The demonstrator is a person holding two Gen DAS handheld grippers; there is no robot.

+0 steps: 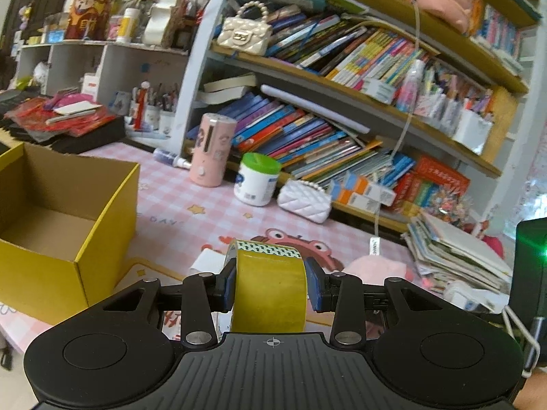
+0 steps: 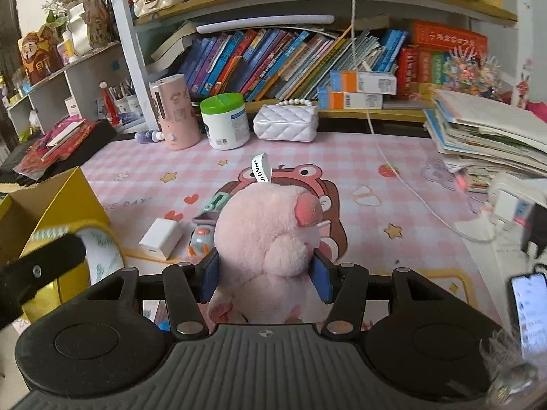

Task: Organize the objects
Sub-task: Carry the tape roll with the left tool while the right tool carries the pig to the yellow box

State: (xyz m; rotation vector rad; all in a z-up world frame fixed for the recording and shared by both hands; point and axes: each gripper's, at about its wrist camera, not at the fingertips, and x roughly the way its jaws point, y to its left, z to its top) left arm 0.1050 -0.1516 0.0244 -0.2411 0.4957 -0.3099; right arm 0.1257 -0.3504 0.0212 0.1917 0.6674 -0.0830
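Yellow tape roll [image 1: 268,290]: pinched between the left gripper [image 1: 273,282] pads, above the mat.
Pink plush toy [image 2: 265,239]: squeezed between the right gripper [image 2: 266,275] pads, above the mat.
Cardboard box [image 1: 99,235]: open, on the checked mat [image 1: 191,212], left of the tape.
White charger [image 2: 160,237]: on the mat, beyond the plush.
Green-lidded tub [image 2: 224,121]: upright beside the bookshelf [image 2: 328,3].

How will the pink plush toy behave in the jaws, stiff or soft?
Probably soft: the pink plush toy bulges past the blue pads squeezing it. It looks light for its size, and its fuzzy surface seems unlikely to slip.
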